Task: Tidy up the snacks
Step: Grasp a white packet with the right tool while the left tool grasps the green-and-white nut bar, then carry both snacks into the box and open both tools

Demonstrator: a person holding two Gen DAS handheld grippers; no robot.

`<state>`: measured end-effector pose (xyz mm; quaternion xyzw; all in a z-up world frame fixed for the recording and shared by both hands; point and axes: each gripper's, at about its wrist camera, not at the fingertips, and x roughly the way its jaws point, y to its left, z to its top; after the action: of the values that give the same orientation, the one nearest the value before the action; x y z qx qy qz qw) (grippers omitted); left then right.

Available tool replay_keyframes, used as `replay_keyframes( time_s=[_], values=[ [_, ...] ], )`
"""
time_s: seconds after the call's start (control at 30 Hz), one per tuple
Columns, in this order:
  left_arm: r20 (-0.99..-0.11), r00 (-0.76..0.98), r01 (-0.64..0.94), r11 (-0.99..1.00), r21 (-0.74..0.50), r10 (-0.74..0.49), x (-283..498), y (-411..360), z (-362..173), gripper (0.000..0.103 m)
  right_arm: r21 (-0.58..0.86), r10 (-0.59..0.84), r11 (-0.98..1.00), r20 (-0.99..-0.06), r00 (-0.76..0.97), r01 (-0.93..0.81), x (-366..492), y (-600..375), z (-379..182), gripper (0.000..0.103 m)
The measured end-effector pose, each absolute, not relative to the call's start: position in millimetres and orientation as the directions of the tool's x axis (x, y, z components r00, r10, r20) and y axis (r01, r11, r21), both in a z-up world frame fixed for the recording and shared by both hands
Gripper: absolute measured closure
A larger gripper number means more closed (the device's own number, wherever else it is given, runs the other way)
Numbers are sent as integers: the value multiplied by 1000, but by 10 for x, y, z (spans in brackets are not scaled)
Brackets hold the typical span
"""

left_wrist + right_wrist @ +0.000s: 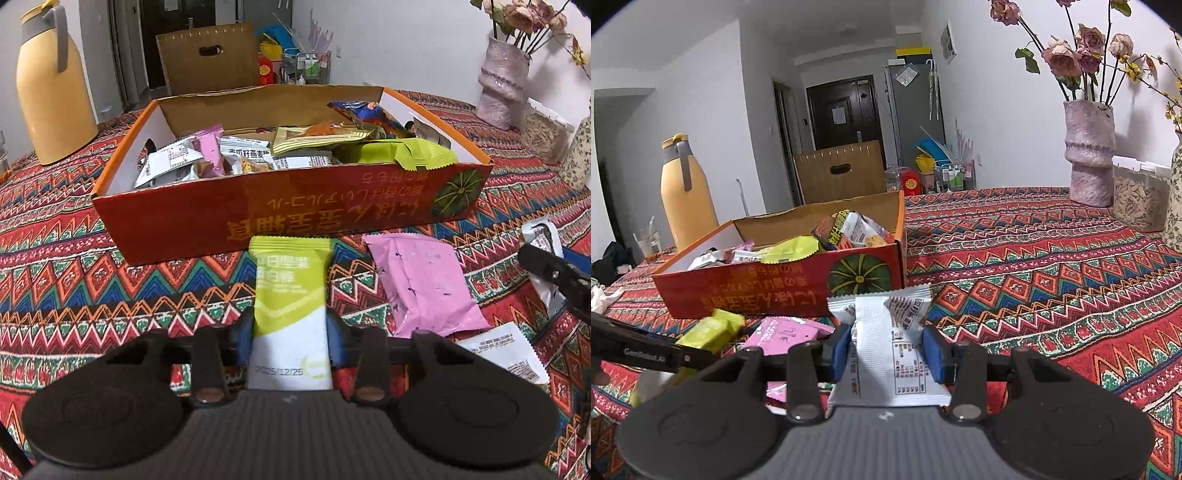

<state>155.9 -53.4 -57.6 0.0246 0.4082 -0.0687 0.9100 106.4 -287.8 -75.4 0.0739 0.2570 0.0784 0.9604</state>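
The left gripper (290, 339) has its jaws squeezed on a green and white snack bar (288, 295). The bar's long side points straight ahead, toward the red snack box (295, 214) on the desk (74, 266). Its green end almost reaches the box wall. The right gripper (886, 354) has its jaws clenched on a white snack packet (882, 339), which also points ahead, toward the box's corner. A pink packet (421, 284) lies flat on the desk beside the green bar.
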Motion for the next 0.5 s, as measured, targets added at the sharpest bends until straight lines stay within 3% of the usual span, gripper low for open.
replay_keyframes(
  time_s=[0.5],
  values=[
    [-678,730,119,993,-5,-91,1266,-486,-333,65,147,172,982,-475,863,-115,1035,-2831,-711,61]
  ],
)
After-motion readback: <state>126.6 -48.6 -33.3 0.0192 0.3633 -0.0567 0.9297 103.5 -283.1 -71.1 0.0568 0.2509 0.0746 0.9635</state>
